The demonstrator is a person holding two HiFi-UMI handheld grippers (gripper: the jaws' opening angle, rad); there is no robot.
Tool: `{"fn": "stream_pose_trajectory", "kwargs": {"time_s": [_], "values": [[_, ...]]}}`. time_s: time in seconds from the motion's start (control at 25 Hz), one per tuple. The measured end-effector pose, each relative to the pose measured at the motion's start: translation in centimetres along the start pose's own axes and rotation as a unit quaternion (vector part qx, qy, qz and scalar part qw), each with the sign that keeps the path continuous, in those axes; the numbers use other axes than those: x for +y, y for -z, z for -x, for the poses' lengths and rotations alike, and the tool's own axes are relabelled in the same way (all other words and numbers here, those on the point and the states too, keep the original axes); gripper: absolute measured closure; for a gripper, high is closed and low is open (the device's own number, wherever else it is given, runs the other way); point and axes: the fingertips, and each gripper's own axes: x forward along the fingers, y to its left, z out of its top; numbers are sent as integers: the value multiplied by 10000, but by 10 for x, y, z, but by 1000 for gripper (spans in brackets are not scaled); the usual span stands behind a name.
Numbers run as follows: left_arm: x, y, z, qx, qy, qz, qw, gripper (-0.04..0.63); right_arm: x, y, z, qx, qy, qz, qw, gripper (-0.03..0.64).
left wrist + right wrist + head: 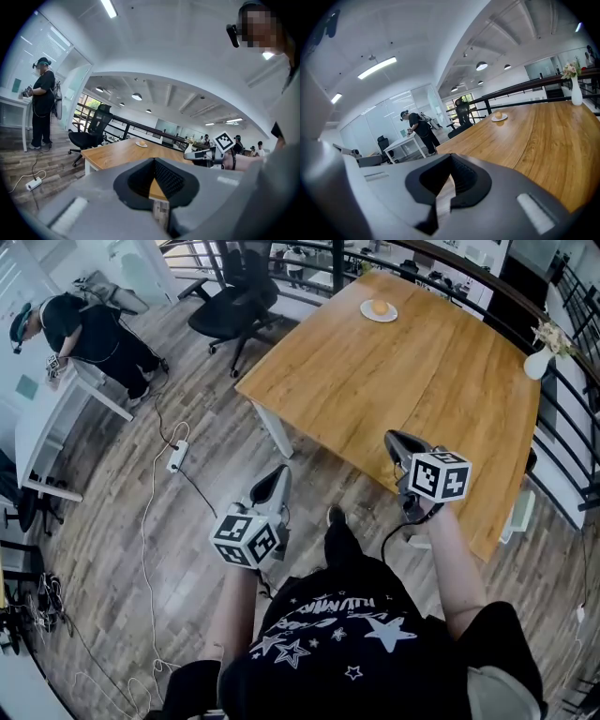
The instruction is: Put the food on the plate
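Way over at the far end of the wooden bench (422,381) sat a small white plate (366,311), and as far as I could tell the food (380,307), a little round orange-tan thing, maybe a bun, was already sitting on it. I couldn't spot any other food on the bench, just a white vase (536,363) with flowers at the right edge.

Both tools were well short of it. The right tool (394,437) hung over the near edge of the bench with its jaws pressed together and nothing in them. The left tool (281,472) was off the bench altogether, out over the floorboards beside the near left corner. It looked pinched closed and empty too.

So the relation that mattered: the plate lay straight ahead across nearly the whole length of the bench, a bit to the left of where the right tool pointed and a bit to the right of the left one. I'd say the right tool was the nearer of the two, since it was already above the wood with a clear run up the boards. The food looked round, so I don't think there was a long axis to line up with. My guess is whoever went for it would have to open up first and cross most of the bench.
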Motion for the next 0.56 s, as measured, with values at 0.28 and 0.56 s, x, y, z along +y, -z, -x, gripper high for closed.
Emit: {"fn": "stream_pose_trajectory", "kwargs": {"time_s": [0.28,0.56], "values": [[-26,20,23,120,104,5,9999,594,6,36,46,48,147,-143,9998,618],[-51,43,29,315,215,35,9993,594,1,49,81,-36,287,-108,9995,618]]}}
